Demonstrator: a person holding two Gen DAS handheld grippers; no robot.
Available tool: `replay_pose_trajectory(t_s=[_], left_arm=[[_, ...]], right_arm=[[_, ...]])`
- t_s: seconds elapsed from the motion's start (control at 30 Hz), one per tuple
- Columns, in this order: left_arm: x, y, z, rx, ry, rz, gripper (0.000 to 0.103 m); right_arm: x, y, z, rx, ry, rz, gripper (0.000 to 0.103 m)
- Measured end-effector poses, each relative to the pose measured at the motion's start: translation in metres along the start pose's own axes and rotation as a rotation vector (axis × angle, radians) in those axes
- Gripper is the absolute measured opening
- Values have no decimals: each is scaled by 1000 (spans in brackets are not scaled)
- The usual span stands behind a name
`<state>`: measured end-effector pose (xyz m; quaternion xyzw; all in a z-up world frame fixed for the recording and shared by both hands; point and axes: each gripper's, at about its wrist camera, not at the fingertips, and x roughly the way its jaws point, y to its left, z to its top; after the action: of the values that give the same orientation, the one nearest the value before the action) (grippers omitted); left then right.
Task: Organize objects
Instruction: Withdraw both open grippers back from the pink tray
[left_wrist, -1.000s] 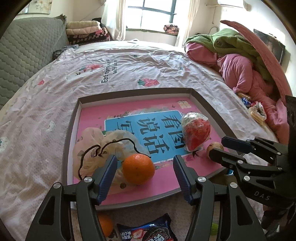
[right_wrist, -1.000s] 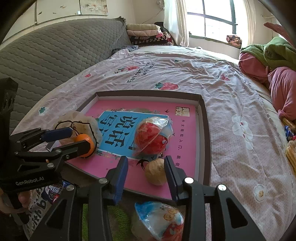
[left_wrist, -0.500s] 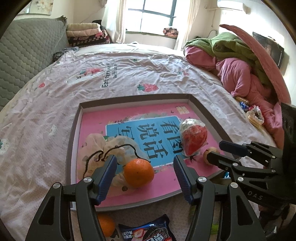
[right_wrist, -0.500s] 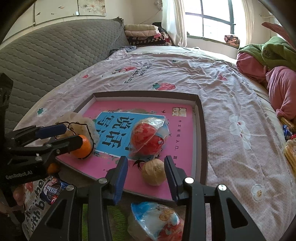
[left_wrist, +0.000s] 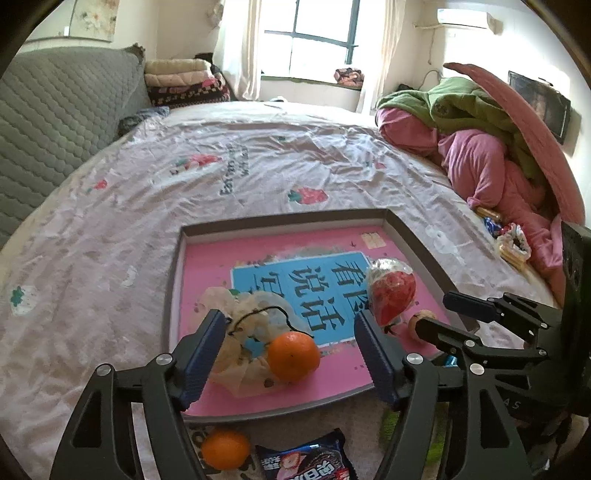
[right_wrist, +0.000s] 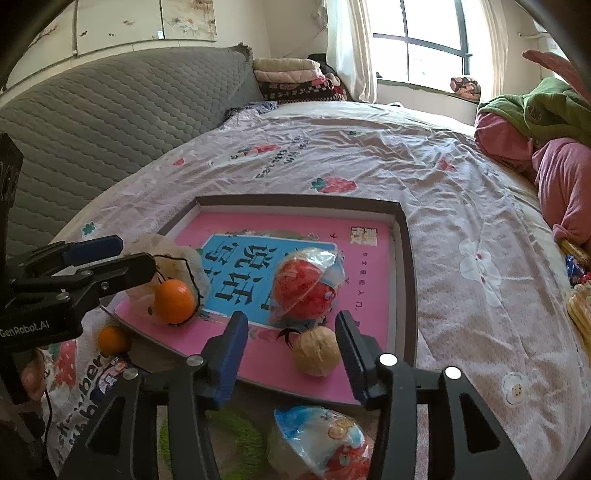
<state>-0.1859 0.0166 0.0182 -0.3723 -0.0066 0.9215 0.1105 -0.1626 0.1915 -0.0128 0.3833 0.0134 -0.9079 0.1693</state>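
Tray (right_wrist: 408, 258): pink sheet, Chinese characters; bedsheet (right_wrist: 424, 177) "strawber…".

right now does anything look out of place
A second orange and a snack packet lie on the bedsheet just outside the tray's near edge, while another orange, a walnut and a wrapped red item sit inside it.

We see bright daylight from the window (left_wrist: 310, 44), blown out; soft shadows, sharp focus, heavy fisheye bending, dark vignetted corners.
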Motion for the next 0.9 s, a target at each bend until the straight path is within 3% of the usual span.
replay_pose_trajectory(t_s=[0.6, 0.9], left_arm=[[-44, 47, -3, -79, -73, 106, 74], [-51, 46, -11, -70, -76, 122, 74]], right_arm=[[-34, 14, 9, -44, -148, -1, 51], [-45, 25, 9, -73, -187, 2, 51]])
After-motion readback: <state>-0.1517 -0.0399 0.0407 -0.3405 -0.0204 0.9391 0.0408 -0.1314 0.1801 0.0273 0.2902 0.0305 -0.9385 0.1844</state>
